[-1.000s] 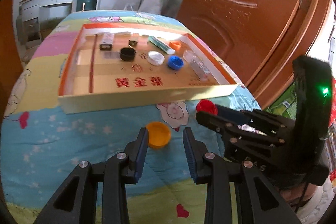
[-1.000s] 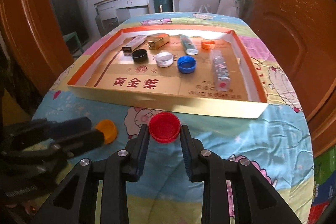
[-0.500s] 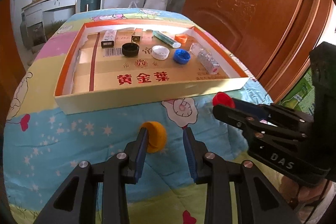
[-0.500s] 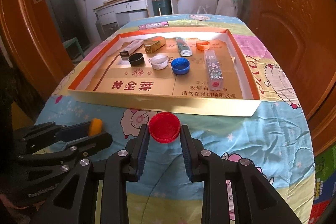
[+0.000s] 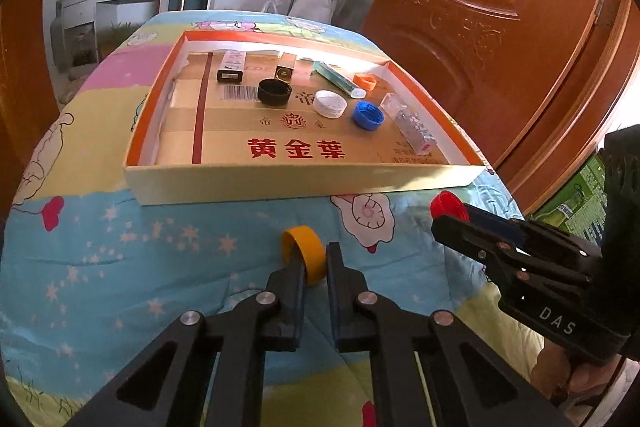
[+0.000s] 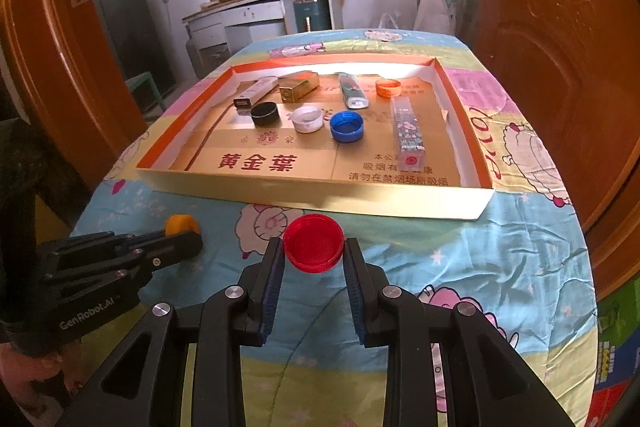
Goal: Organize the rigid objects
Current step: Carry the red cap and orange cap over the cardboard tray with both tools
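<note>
My left gripper (image 5: 314,261) is shut on a yellow bottle cap (image 5: 304,251), held on edge just above the cartoon-print cloth, in front of the shallow cardboard tray (image 5: 280,183). My right gripper (image 6: 314,255) is shut on a red bottle cap (image 6: 314,243), held flat in front of the tray's near wall (image 6: 320,193). The red cap also shows in the left wrist view (image 5: 448,205), the yellow cap in the right wrist view (image 6: 182,223). The tray holds black (image 6: 265,113), white (image 6: 307,119), blue (image 6: 347,125) and orange (image 6: 388,87) caps and several small boxes.
The table has a colourful cloth (image 6: 480,251). A wooden door (image 5: 480,27) stands close on the right. A kitchen counter (image 6: 260,7) is behind the table. A clear patterned box (image 6: 408,131) lies on the tray's right side.
My left gripper closed on the yellow cap and tipped it onto its edge. Both grippers rose a little, the right still holding the red cap.
</note>
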Motion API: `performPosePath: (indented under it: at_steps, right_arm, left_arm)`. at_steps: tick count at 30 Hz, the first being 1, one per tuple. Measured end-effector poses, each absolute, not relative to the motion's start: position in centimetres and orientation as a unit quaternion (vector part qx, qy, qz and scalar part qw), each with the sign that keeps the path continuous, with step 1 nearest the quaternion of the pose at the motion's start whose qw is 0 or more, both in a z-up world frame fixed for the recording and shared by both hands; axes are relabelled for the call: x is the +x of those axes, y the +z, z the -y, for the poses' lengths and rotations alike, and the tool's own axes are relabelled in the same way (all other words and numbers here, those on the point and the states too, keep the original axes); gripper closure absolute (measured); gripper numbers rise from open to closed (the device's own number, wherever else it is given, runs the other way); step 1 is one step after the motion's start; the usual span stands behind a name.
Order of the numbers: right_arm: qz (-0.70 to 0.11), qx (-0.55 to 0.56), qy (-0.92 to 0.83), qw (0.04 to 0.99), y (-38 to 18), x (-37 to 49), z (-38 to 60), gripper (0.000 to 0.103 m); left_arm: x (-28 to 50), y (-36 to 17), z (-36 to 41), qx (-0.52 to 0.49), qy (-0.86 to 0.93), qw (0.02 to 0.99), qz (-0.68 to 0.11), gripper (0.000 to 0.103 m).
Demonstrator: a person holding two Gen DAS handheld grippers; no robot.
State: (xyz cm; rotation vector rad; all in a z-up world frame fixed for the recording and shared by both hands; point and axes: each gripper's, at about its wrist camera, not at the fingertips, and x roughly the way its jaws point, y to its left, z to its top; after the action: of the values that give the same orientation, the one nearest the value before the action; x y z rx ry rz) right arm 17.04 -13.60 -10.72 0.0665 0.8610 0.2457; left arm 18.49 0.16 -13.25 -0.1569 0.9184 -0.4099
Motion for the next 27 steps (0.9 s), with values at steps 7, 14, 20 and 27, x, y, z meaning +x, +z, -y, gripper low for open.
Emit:
performPosePath:
  at_steps: [7,14,20,27]
  right_arm:
    - [-0.406,0.026,0.123,0.905,-9.6,16.5,13.1,0.073]
    - [-0.393,0.02,0.129,0.91,-8.1,16.4,12.6,0.073]
    - [-0.374,0.013,0.136,0.917,-6.2,17.2,12.0,0.073]
    - [-0.356,-0.001,0.143,0.924,-4.7,18.4,11.3,0.073]
  left_arm:
    - [17.6,-11.7,-0.5,-0.081,-0.201,0.882,-0.419,0.093]
    - [17.4,-8.8,-1.5,-0.09,-0.198,0.898,-0.384,0.093]
    - [18.1,-6.6,-2.2,-0.095,-0.189,0.91,-0.357,0.093]
    - [19.8,-4.8,-2.7,-0.101,-0.178,0.918,-0.341,0.093]
